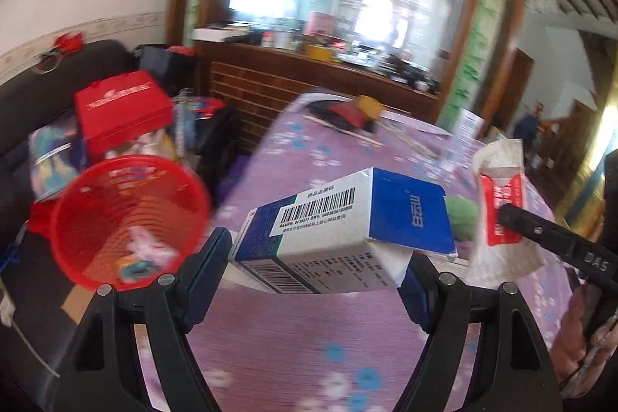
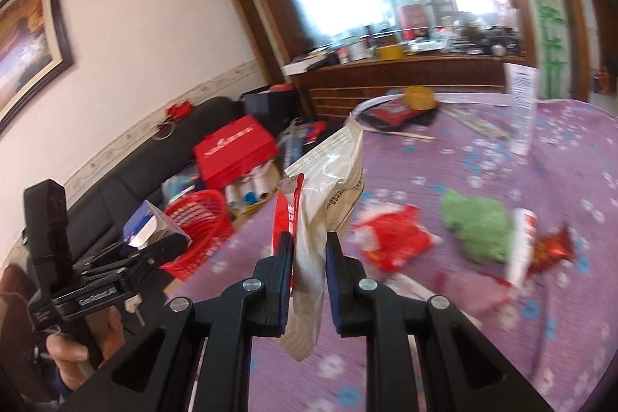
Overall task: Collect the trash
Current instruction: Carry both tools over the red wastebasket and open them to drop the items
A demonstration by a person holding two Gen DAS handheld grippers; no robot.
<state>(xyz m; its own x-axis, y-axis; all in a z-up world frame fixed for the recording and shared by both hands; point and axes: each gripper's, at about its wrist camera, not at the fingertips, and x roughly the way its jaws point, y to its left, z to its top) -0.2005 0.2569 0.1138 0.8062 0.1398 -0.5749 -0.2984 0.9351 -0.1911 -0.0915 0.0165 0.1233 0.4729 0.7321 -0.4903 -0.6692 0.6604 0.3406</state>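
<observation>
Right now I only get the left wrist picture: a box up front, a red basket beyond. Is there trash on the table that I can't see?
Observer: Yes. A crumpled red wrapper lies on the purple cloth, left of the green rag.
Operator: Anything past the rag?
Observer: A white and red tube just right of it, beside a dark red wrapper.
Operator: Is the other gripper free?
Observer: No. The right gripper has both pads shut on a white bag, which hangs clear of the table.
</observation>
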